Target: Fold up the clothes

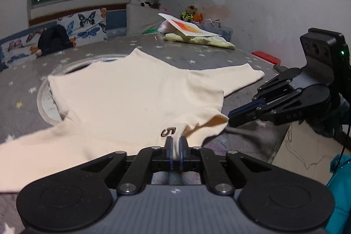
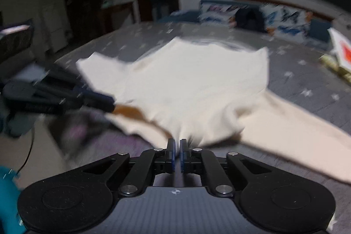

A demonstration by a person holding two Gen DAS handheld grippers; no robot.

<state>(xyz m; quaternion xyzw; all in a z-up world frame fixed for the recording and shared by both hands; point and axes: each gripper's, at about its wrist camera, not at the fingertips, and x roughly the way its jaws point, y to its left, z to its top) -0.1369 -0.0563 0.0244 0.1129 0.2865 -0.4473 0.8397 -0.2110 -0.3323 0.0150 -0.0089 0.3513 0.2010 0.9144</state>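
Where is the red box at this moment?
In the left wrist view, the red box lies at the far right edge of the bed, behind the right gripper.

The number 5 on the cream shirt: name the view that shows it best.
The left wrist view: the number 5 is sharp on the cream shirt, just beyond the left tool. The right wrist view is blurred and shows no number.

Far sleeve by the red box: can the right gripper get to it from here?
Probably not yet: the right gripper is shut on the cream shirt's near corner. Otherwise the sleeve lies flat and uncovered.
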